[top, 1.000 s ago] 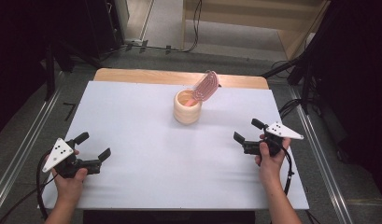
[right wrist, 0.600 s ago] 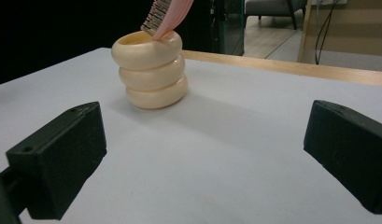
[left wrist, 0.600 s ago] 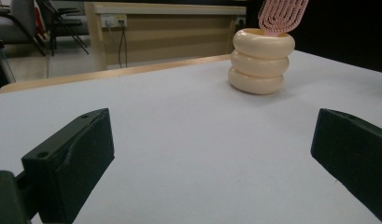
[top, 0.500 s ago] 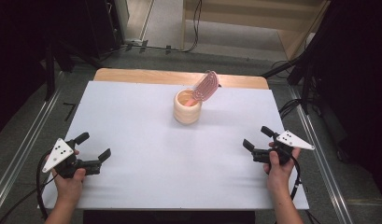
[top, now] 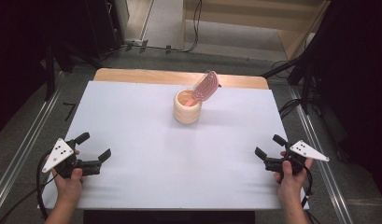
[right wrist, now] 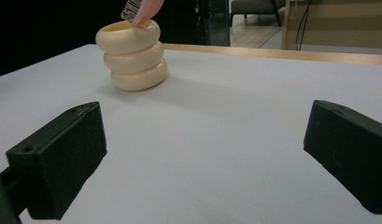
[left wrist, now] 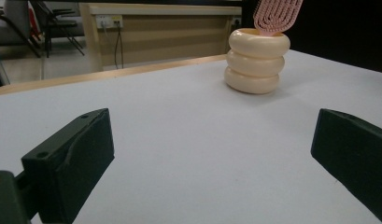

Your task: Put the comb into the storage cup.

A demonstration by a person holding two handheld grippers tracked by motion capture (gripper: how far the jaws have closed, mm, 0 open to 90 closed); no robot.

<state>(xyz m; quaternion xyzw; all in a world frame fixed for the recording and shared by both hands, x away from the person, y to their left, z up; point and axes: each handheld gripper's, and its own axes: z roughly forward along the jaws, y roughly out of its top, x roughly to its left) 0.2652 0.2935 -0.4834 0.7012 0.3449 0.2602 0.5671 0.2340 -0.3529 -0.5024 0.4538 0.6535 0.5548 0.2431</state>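
The left hand-held gripper [top: 93,146] sits low over the near left corner of the bench [top: 132,116], held by the person's left hand [top: 69,175], with its jaws spread wide and nothing between them. In the left gripper view the two black jaws stand far apart at the lower corners, with bare white bench surface between them. The right hand-held gripper [top: 269,145] sits low over the near right edge of the bench, held by the person's right hand [top: 287,175]; its jaws are likewise spread wide and hold nothing, as the right gripper view confirms. Each gripper carries a grey three-cornered plate on top and trails a cable toward the person. The cream ribbed cup [top: 187,106] stands upright on the far central part of the bench, well apart from both grippers and roughly midway between them across the bench. Its wall is formed of three stacked rounded rings. A pink hairbrush [top: 206,87] stands in the cup with its handle inside and its slotted head tilted up and out over the rim toward the far right. The bench surface is white, with a strip of wood showing along its far edge.
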